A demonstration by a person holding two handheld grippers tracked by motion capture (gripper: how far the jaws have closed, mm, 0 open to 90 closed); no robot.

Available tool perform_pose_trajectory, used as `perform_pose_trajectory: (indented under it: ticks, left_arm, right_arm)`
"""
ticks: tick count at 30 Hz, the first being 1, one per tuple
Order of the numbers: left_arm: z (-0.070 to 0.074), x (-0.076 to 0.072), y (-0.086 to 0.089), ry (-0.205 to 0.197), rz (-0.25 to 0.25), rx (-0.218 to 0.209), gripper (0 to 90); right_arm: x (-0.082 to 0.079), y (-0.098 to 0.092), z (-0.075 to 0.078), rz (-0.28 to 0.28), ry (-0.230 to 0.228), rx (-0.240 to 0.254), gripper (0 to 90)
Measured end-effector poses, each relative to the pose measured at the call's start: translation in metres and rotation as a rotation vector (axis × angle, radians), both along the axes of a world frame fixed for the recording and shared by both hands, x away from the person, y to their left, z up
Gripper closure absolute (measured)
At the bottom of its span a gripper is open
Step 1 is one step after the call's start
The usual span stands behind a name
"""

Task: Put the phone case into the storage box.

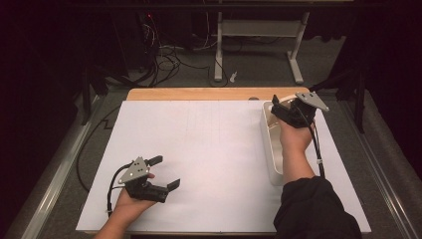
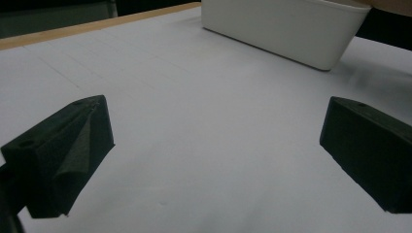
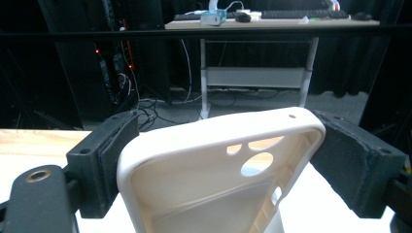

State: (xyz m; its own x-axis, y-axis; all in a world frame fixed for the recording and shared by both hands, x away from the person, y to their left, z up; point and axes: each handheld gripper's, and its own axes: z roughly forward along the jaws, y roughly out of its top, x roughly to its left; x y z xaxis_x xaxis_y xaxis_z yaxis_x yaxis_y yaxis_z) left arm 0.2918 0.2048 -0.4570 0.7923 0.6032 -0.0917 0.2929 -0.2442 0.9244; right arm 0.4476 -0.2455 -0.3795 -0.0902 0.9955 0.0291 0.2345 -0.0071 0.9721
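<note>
Right tool [image 3: 218,165] clamps a phone case [image 3: 204,165] above the white table [image 1: 209,149] (dark room), left tool [image 1: 161,173] apart.

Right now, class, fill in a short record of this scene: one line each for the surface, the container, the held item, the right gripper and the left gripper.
Surface: white sheet over a wooden table.
Container: long white plastic bin at the sheet's right side.
Held item: cream-coloured soft phone case with camera cut-outs, tilted.
Right gripper: above the bin's far end, jaws clamped on the case's two long edges.
Left gripper: near the sheet's front left, jaws wide apart, nothing between them, the sheet below.
</note>
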Motion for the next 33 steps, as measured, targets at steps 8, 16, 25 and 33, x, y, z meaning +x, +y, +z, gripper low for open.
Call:
perform_pose_trajectory:
  ticks: [8,16,25,33]
  left_arm:
    - [0.000,0.000,0.002,-0.001,0.005,-0.004,0.2]
    - [0.000,0.000,0.002,0.000,0.004,-0.007,0.2]
    - [0.000,0.000,0.002,0.004,0.002,-0.006,0.2]
    - [-0.001,0.000,0.001,0.007,-0.001,-0.003,0.3]
  right_arm:
    - [0.005,-0.001,-0.001,-0.003,-0.005,0.010,14.2]
    - [0.009,0.005,-0.009,-0.015,0.013,-0.010,14.0]
    - [0.011,0.006,-0.012,-0.022,0.014,-0.024,13.7]
    - [0.015,0.005,-0.012,-0.056,0.011,-0.005,13.4]
